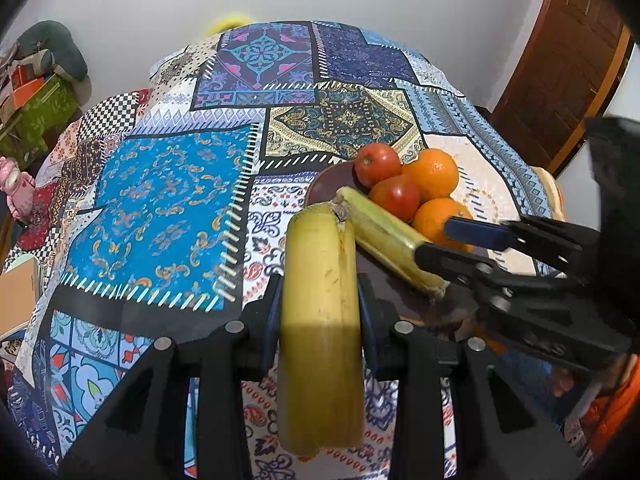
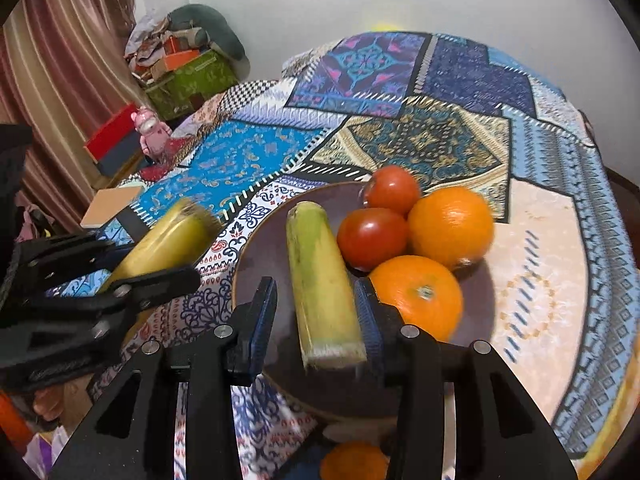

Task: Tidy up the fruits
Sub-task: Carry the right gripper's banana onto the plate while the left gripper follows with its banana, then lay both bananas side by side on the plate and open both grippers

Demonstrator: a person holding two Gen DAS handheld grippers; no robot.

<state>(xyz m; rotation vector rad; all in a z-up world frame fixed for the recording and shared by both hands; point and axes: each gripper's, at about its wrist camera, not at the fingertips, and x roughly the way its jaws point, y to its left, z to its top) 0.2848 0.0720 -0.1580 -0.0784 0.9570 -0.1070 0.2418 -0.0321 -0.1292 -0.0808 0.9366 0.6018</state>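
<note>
My left gripper (image 1: 319,304) is shut on a yellow banana (image 1: 320,320) and holds it above the patterned cloth, left of a dark plate (image 1: 328,188). The plate (image 2: 264,248) holds two tomatoes (image 2: 372,236), two oranges (image 2: 450,226) and a greenish banana (image 2: 320,276). My right gripper (image 2: 316,312) straddles this banana over the plate; its jaws stand wider than the fruit, with a gap on the left side. In the left wrist view the right gripper (image 1: 460,240) reaches in from the right around the greenish banana (image 1: 384,232). The left gripper and its banana (image 2: 168,240) show at the left.
A patchwork cloth (image 1: 160,208) covers the table. Another orange (image 2: 354,462) lies below the plate's near edge. A pink figurine (image 2: 152,132), boxes and a tan board (image 2: 112,204) sit at the far left. A wooden door (image 1: 560,72) stands at the right.
</note>
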